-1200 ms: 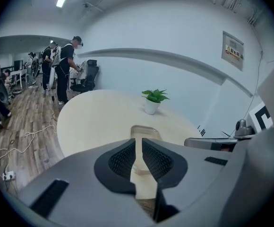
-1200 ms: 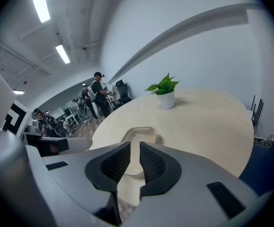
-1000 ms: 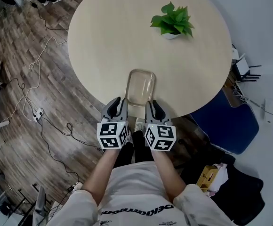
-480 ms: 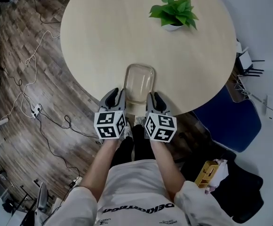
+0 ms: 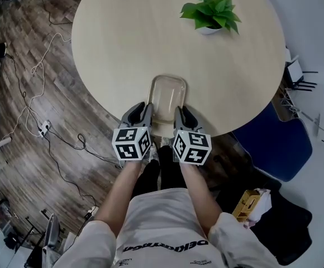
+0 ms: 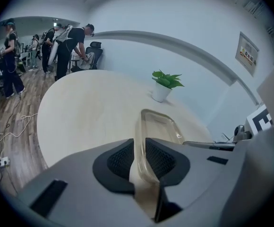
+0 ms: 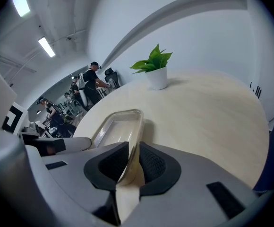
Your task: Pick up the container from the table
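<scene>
Your left tongs [image 5: 141,113] are pinching the left wall of the clear plastic container [image 5: 167,96], which lies at the near rim of the round surface [image 5: 117,38], lower centre of the head view. Your right tongs [image 5: 182,116] pinch the opposite wall. For the lift, raise both hands together and level. Uneven height or drifting apart would likely twist the thin walls out of your grip.

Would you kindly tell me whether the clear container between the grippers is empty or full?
Empty: the container is lidless and see-through, and both gripper views show nothing inside, only the pale table showing through.
</scene>
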`<state>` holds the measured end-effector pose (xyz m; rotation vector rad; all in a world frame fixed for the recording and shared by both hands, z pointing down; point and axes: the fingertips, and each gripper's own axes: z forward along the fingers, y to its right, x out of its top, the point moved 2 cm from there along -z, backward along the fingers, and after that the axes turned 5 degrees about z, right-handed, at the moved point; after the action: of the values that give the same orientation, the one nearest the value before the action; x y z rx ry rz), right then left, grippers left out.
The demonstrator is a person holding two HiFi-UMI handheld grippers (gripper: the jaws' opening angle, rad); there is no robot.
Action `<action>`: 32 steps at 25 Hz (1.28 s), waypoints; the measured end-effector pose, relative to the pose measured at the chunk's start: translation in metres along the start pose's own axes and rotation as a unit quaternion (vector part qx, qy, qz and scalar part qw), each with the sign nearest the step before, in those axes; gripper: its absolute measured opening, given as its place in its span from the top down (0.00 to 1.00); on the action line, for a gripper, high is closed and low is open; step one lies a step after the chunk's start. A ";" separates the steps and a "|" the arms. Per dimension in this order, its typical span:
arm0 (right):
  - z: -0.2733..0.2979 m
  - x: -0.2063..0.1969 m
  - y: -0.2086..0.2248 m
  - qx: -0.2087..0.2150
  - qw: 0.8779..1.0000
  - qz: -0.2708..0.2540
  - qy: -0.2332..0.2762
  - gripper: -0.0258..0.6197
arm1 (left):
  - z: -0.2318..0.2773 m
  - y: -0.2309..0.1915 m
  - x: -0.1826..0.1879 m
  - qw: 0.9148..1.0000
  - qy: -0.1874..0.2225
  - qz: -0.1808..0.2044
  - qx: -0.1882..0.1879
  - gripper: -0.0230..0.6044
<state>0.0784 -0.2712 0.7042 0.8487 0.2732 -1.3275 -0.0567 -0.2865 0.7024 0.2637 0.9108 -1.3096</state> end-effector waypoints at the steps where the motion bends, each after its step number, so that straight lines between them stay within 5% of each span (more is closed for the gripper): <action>1: 0.000 0.000 -0.001 0.002 1.000 0.001 -0.001 0.81 | 0.000 0.000 -0.001 1.000 0.001 -0.003 0.000 0.84; 32: -0.044 0.018 -0.012 0.025 0.999 -0.014 0.034 0.87 | -0.046 0.033 0.009 0.999 0.034 0.015 0.015 0.89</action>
<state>0.0842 -0.2544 0.6585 0.9366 0.3063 -1.3379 -0.0468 -0.2535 0.6565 0.3462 0.9414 -1.2933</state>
